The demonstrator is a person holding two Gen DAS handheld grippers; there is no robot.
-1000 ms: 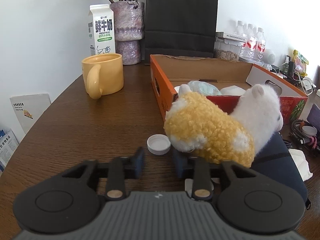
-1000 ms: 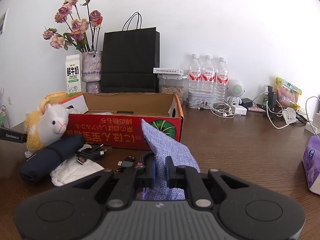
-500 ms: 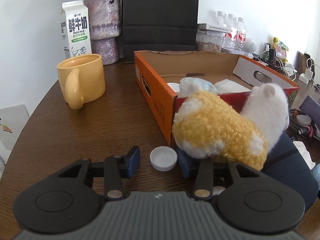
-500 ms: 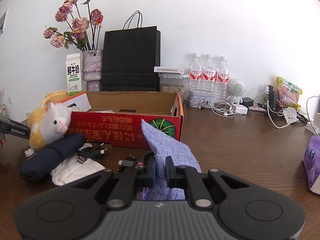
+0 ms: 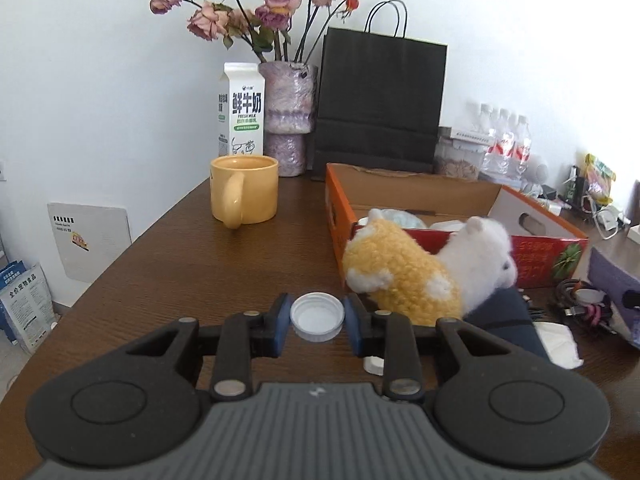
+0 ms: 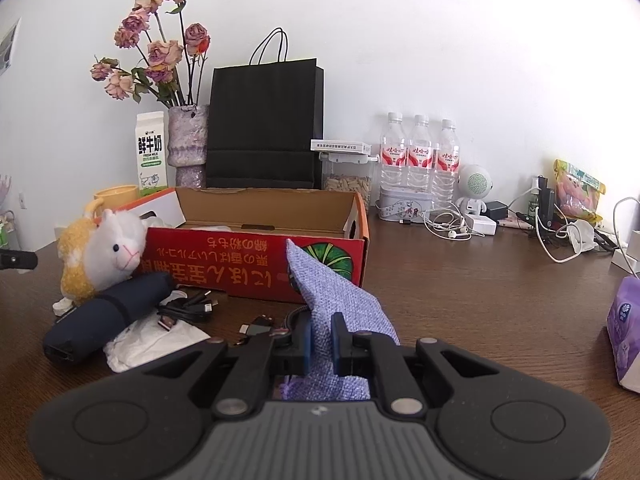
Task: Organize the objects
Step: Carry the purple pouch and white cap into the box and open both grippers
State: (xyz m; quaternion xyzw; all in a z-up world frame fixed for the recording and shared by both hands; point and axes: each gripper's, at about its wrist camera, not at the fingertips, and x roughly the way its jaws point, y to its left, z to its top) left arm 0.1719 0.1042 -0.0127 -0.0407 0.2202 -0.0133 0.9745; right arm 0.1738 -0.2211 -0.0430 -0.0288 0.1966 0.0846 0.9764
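My left gripper (image 5: 317,319) has its jaws on both sides of a white bottle cap (image 5: 317,317) that lies on the brown table (image 5: 168,276); the pads touch its rim. A yellow and white plush sheep (image 5: 424,270) lies just to the right, against the orange cardboard box (image 5: 416,196). My right gripper (image 6: 320,344) is shut on a lavender cloth pouch (image 6: 340,300), held up in front of the box (image 6: 256,256). The sheep (image 6: 100,256) rests on a dark folded umbrella (image 6: 104,316).
A yellow mug (image 5: 244,190), milk carton (image 5: 241,110), vase of dried roses (image 5: 288,116) and black paper bag (image 5: 380,108) stand at the back. Cables (image 6: 188,306), a white tissue (image 6: 148,340), water bottles (image 6: 418,156) and a purple tissue pack (image 6: 626,332) crowd the right.
My left gripper moved forward and sideways until the white cap sat between its jaws, then closed on it. The right gripper stayed still with the pouch.
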